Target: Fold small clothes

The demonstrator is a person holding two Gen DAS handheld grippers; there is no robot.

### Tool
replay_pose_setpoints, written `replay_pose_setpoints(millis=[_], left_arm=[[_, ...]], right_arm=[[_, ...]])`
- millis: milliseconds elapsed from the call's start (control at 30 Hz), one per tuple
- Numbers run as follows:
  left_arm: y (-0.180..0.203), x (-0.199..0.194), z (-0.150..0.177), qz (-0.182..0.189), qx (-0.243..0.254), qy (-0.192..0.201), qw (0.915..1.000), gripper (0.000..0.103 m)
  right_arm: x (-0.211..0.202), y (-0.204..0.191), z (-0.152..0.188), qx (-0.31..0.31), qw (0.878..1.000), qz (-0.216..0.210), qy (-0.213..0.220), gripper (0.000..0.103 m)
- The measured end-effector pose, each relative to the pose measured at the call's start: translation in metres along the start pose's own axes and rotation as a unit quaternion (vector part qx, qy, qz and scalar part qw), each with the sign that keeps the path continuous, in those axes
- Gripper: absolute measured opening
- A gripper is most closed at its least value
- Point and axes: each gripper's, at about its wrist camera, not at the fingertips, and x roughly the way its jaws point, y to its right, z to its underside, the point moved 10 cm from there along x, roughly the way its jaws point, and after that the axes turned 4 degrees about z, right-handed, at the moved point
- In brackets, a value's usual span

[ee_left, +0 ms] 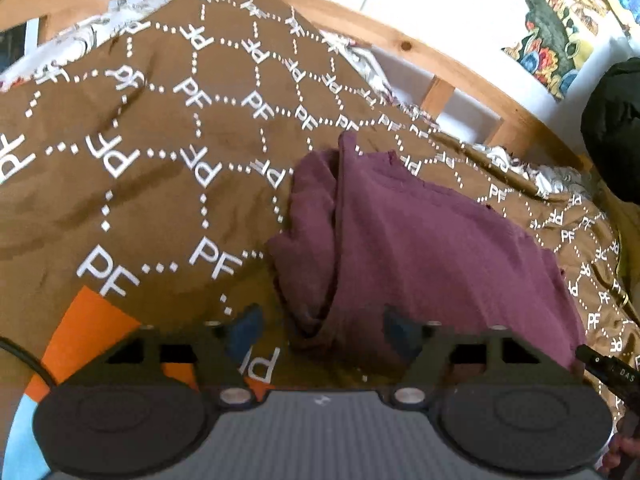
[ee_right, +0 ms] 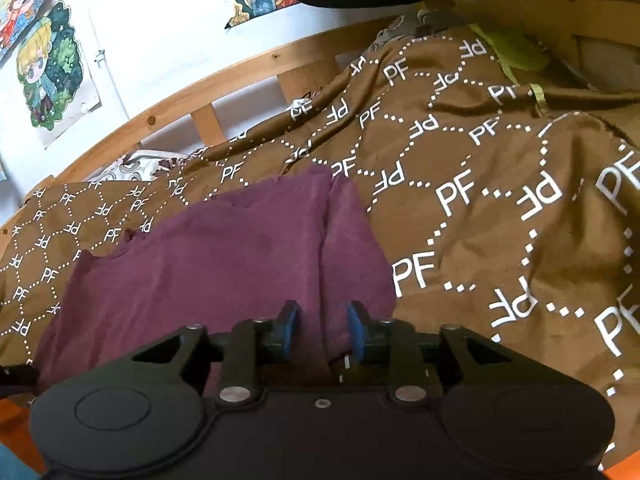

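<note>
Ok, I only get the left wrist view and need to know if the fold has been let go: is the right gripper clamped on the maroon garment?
Observer: No. The right gripper stands partly open over the maroon garment. Cloth lies between its blue pads, but they are apart and not pressing on it.
Operator: Is anything else lying on the blanket on that side?
Observer: Yes, a yellow-green cloth lies at the far edge of the brown PF-print blanket, well apart from the garment.
</note>
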Motion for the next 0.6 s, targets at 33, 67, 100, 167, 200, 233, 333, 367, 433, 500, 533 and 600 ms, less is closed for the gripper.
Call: replay_pose_setpoints(millis=[33,67,100,167,200,233,333,367,433,500,533,600], left_arm=[[0.002,-0.001,-0.002,0.001,0.003,0.002,1.0,0.086],[0.004,0.0,-0.004,0.004,0.007,0.001,1.0,0.093],[0.005,0.001,-0.007,0.004,0.011,0.001,0.9999,0.096],[0.007,0.003,-0.015,-0.003,0.014,0.008,0.9999,0.102],[0.009,0.006,-0.019,-0.004,0.017,0.009,0.9998,0.102],[0.01,0.008,-0.022,-0.006,0.022,0.009,0.9997,0.102],[0.01,0.02,-0.03,-0.02,0.035,-0.003,0.9992,0.102],[0.01,0.023,-0.031,-0.024,0.036,-0.006,0.999,0.102],[0.008,0.03,-0.034,-0.032,0.037,-0.012,0.9987,0.103],[0.008,0.035,-0.037,-0.039,0.036,-0.016,0.9985,0.103],[0.007,0.038,-0.038,-0.042,0.036,-0.018,0.9983,0.103],[0.006,0.042,-0.04,-0.048,0.035,-0.021,0.998,0.103]], right_arm=[[-0.002,-0.002,-0.001,-0.006,1.0,0.001,0.005,0.047],[-0.003,-0.004,-0.002,-0.012,1.0,0.0,0.011,0.055],[-0.004,-0.006,-0.003,-0.018,1.0,0.0,0.016,0.062],[-0.007,-0.012,-0.004,-0.036,0.999,0.001,0.03,0.073],[-0.007,-0.015,-0.005,-0.044,0.998,-0.001,0.036,0.081],[-0.007,-0.018,-0.006,-0.051,0.998,-0.002,0.04,0.084],[-0.007,-0.03,-0.008,-0.076,0.996,-0.005,0.051,0.095],[-0.007,-0.034,-0.008,-0.083,0.995,-0.007,0.054,0.099],[-0.006,-0.043,-0.009,-0.1,0.993,-0.007,0.061,0.102],[-0.003,-0.055,-0.01,-0.116,0.991,-0.012,0.06,0.102],[-0.001,-0.06,-0.01,-0.122,0.991,-0.015,0.06,0.102],[0.005,-0.07,-0.011,-0.127,0.99,-0.016,0.059,0.102]])
